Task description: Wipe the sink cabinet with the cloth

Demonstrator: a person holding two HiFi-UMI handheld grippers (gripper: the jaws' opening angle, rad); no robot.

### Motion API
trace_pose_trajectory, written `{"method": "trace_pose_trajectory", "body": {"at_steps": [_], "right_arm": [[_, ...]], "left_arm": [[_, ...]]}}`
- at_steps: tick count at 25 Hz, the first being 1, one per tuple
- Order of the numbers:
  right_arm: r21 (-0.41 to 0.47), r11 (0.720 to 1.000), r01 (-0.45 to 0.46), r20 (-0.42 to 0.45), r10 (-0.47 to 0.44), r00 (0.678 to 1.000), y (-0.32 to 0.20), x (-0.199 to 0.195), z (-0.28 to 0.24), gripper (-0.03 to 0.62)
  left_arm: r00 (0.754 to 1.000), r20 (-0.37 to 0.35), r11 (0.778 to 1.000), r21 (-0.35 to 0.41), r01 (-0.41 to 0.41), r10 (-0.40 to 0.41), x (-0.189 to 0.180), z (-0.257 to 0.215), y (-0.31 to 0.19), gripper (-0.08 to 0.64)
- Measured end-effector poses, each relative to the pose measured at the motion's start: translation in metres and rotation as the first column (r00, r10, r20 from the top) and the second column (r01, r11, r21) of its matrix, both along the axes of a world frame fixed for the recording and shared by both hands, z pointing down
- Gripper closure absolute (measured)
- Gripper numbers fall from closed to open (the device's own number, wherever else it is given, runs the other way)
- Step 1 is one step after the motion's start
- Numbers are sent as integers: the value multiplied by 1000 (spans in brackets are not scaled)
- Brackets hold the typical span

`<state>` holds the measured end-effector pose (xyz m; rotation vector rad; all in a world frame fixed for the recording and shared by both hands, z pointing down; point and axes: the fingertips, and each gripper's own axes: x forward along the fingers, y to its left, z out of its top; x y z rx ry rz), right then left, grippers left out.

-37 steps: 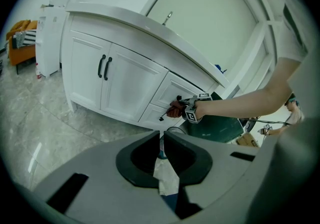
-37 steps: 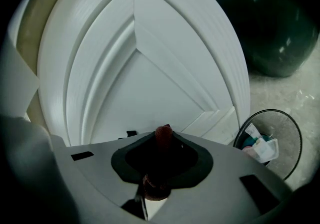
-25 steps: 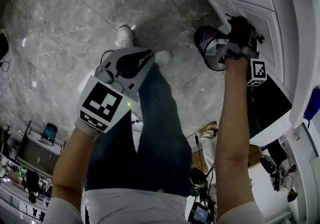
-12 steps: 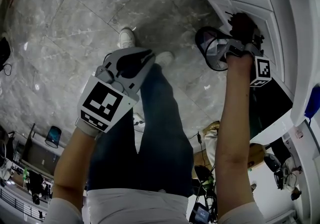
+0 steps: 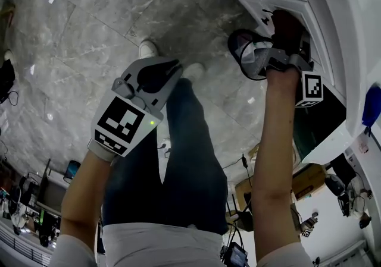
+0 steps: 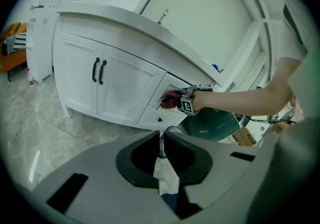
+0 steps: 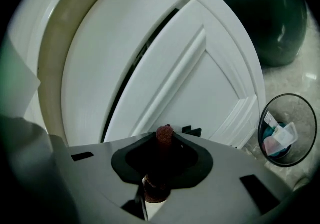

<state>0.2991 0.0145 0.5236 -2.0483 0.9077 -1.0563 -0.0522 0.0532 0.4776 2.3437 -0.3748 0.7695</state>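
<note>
The white sink cabinet (image 6: 122, 86) curves along the right in the head view, where its drawer front (image 5: 315, 34) shows. My right gripper (image 5: 281, 34) is shut on a dark red cloth (image 5: 287, 21) and holds it against that drawer front. In the right gripper view the cloth (image 7: 164, 137) sticks out between the jaws, right by the white panel (image 7: 165, 68). The left gripper view shows the cloth (image 6: 171, 100) on the drawer face. My left gripper (image 5: 169, 72) hangs over the floor, away from the cabinet, jaws shut with nothing between them (image 6: 162, 135).
A wire waste bin (image 5: 249, 55) with scraps inside (image 7: 282, 133) stands on the grey marble floor (image 5: 89, 34) beside the cabinet. A dark green round container (image 6: 210, 123) sits past it. The cabinet's two doors have black handles (image 6: 98, 71). My own legs and shoes (image 5: 149, 46) are below.
My right gripper has slid the cloth a little further up along the drawer front. The left gripper has stayed almost still.
</note>
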Motion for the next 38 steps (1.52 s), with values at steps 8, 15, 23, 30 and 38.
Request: {"method": "trace_pose_trajectory", "body": {"at_steps": [8,15,23,30,38], "right_arm": [[-5,1000,6,-38,-6,999,29,25,-6,523],[12,995,-99,-41,99,994,55,43,-13,523],[-1,981,-193,-40,193,980,87,69,-12,523],[-59,984,-167,-77,162,984,100,84,2,523],[-161,973,-165,-14,165,986,95,81,48,523]], "left_arm": [[998,-2,998,0,-56,56,11,1,6,548],[998,-2,998,-11,-68,68,15,2,13,548],[999,3,999,-14,-52,52,13,6,8,548],[999,9,998,-23,-52,52,14,10,10,548],[999,15,999,-29,-37,37,15,15,7,548]]}}
